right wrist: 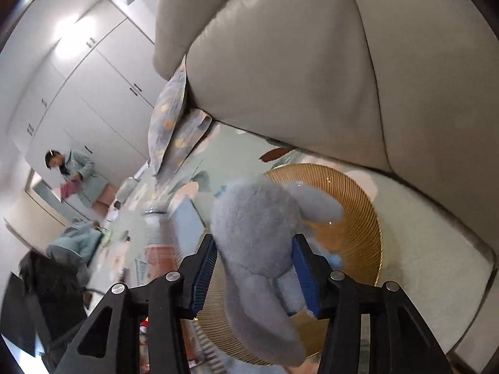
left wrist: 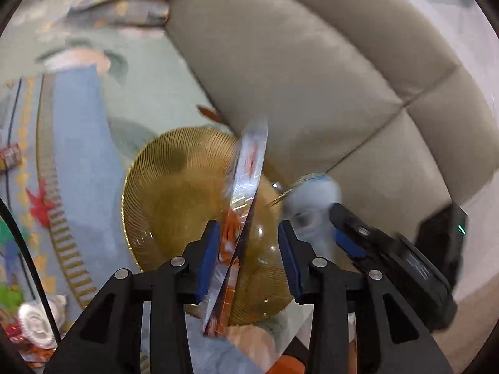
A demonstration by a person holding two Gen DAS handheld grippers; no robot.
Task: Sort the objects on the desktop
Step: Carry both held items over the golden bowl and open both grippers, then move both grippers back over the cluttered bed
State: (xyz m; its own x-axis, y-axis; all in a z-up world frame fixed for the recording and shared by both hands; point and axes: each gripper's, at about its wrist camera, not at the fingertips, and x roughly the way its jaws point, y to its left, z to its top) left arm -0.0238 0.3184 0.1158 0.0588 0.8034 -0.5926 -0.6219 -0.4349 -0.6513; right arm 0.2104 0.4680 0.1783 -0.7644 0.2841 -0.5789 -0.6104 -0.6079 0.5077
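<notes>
A: In the left wrist view, our left gripper [left wrist: 246, 255] stands part open over the gold wire basket [left wrist: 174, 193]. The shiny snack packet [left wrist: 246, 184] sits edge-up between the blue pads, against the left pad and clear of the right one, so we judge the grip is gone.

B: Then the packet could tip past the rim toward twelve o'clock and lodge against the beige sofa cushion [left wrist: 312, 71]. What is in the basket?

A: We see bare amber floor at its nine o'clock side; nothing settled yet. The right gripper [left wrist: 330, 227] shows at three o'clock with the plush, blurred.

B: And the right wrist view?

A: Our right gripper [right wrist: 254, 268] is about half open around the grey plush rabbit [right wrist: 262, 233]. The right pad touches the fur; whether the left presses, we cannot tell.

B: The plush hangs over the basket [right wrist: 371, 218], whose bowl spreads toward two o'clock. Being soft, it might snag on a pad or flop over the near rim onto the patterned cloth [right wrist: 224, 143].

A: The basket looks empty under it.
</notes>
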